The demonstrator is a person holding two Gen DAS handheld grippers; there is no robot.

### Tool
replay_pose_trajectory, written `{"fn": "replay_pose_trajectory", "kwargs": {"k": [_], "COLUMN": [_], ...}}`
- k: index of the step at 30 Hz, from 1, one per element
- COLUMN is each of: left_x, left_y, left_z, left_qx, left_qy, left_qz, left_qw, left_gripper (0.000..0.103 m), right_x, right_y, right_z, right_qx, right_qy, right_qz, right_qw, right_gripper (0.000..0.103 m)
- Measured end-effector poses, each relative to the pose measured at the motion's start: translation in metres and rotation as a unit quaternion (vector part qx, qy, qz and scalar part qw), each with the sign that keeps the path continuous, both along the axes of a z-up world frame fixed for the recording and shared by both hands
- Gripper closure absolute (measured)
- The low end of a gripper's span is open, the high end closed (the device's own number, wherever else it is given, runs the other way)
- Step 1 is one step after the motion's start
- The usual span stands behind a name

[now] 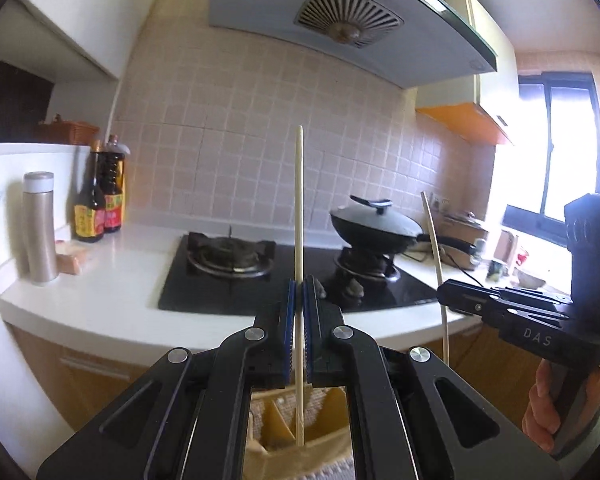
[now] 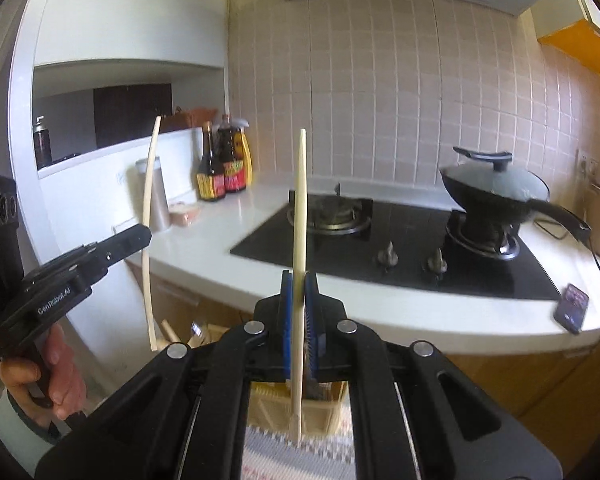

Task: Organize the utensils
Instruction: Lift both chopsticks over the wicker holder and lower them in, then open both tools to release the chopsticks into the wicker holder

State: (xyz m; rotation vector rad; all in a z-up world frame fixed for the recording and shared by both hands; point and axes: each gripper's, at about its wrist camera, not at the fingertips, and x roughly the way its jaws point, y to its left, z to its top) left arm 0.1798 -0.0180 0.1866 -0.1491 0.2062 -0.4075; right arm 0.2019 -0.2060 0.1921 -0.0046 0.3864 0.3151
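Two chopsticks stand upright in my views, one per hand. My left tongs (image 1: 299, 292) are clamped on the left chopstick (image 1: 298, 208), whose lower end hangs over a divided wooden box (image 1: 278, 426) at 6 o'clock. My right tongs (image 2: 299, 284) are clamped on the right chopstick (image 2: 300, 216), its lower end over a woven mat (image 2: 268, 452). Beyond both, at 12 o'clock, the white bench (image 1: 112, 280) carries a black hob (image 1: 220, 284); a lidded wok (image 1: 374, 226) sits at 2 o'clock, sauce bottles (image 1: 100, 200) at 10.
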Motion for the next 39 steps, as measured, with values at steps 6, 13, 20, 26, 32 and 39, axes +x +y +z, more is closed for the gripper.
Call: {"fn": "replay_pose_trajectory", "kwargs": {"k": [6,13,20,26,32,39], "left_x": [0.014,0.028,0.034,0.039,0.039,0.020], "left_y": [0.004,-0.003,-0.011,-0.020,-0.011,0.003], "left_z": [-0.030,-0.055,-0.072,-0.091,-0.098,-0.092], "left_qx": [-0.020,-0.016,0.009,0.033,0.011,-0.012], "left_qy": [-0.019,-0.024,-0.034,-0.039,-0.041,-0.032], "left_qz": [0.012,0.021,0.037,0.043,0.037,0.018], "left_qw": [0.9996,0.9994,0.9987,0.9978,0.9984,0.9993], "left_gripper": [0.101,0.101,0.101,0.101,0.100,0.068], "right_x": [0.030,0.050,0.061,0.070,0.065,0.043], "right_y": [-0.005,-0.018,-0.020,-0.026,-0.027,-0.038], "right_z": [-0.018,-0.041,-0.061,-0.080,-0.091,-0.093], "right_qx": [0.022,0.035,0.044,0.069,0.071,0.087], "right_qy": [-0.016,-0.023,-0.032,-0.028,-0.032,-0.010], "right_qz": [-0.019,-0.039,-0.043,-0.039,-0.031,-0.016], "right_qw": [0.999,0.998,0.998,0.996,0.996,0.996], "right_gripper": [0.098,0.098,0.098,0.098,0.098,0.088]}}
